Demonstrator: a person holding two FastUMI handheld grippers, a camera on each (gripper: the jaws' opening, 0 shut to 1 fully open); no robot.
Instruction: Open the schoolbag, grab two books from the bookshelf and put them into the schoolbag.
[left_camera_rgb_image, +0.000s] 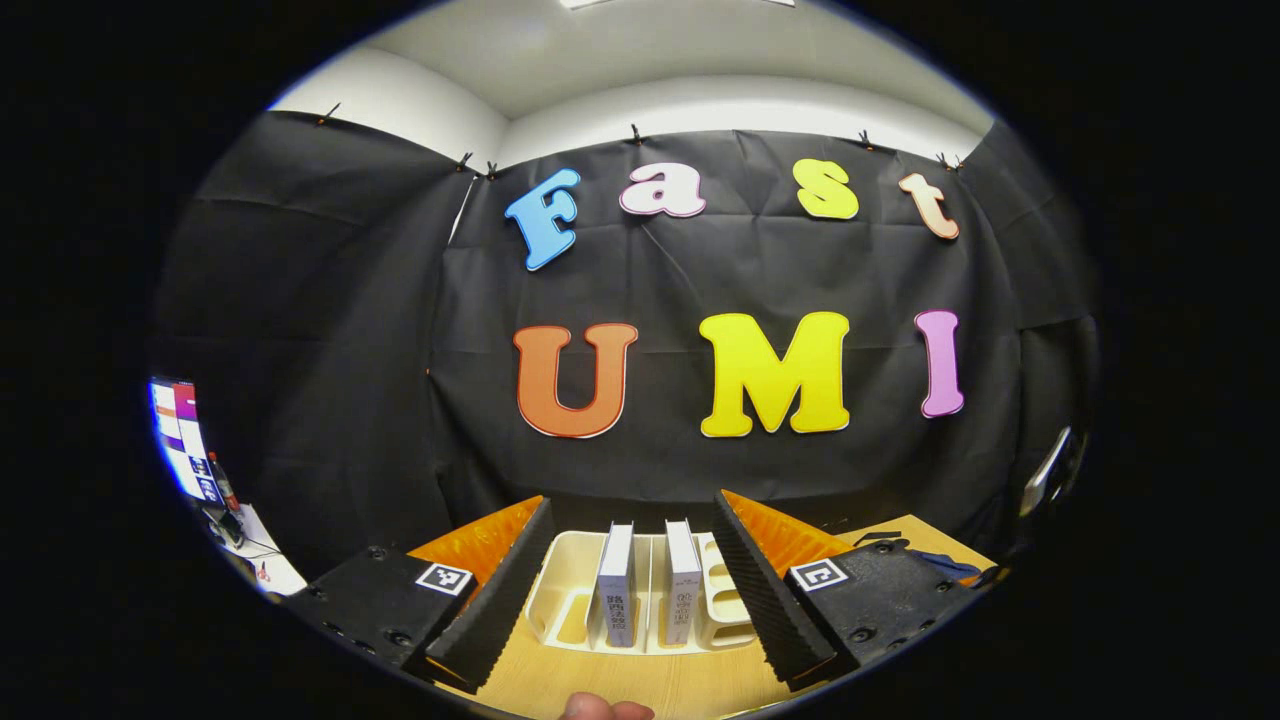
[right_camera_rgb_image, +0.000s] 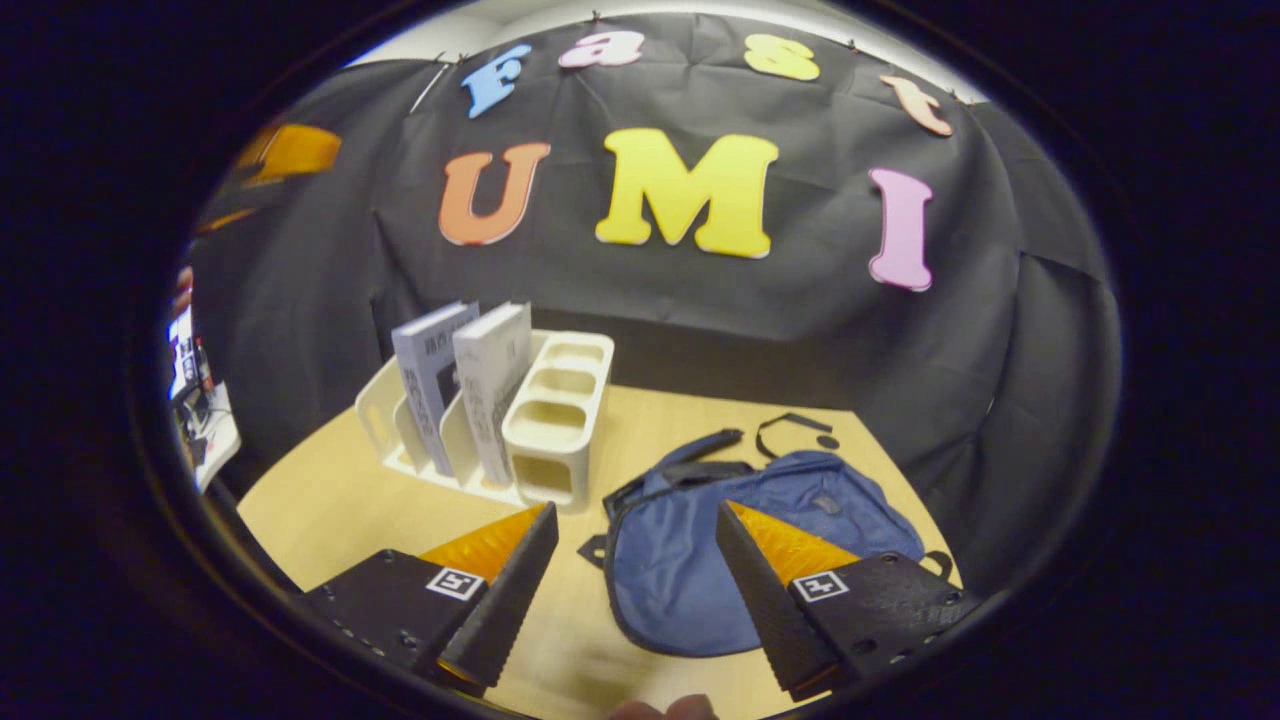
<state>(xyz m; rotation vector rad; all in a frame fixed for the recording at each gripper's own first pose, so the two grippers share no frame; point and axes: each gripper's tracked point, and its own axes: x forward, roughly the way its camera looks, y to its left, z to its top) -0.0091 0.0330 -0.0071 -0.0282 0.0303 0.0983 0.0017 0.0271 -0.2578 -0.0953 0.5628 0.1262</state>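
Schoolbag (right_camera_rgb_image: 740, 560) flat (books (right_camera_rgb_image: 465, 385) upright)

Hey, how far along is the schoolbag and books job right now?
Nothing looks done yet. Both books stand in the white bookshelf, and the blue schoolbag lies flat on the table, apparently closed. The left gripper faces the books, open and empty; the right gripper hangs open over the bag. Opening, grabbing and packing all remain.
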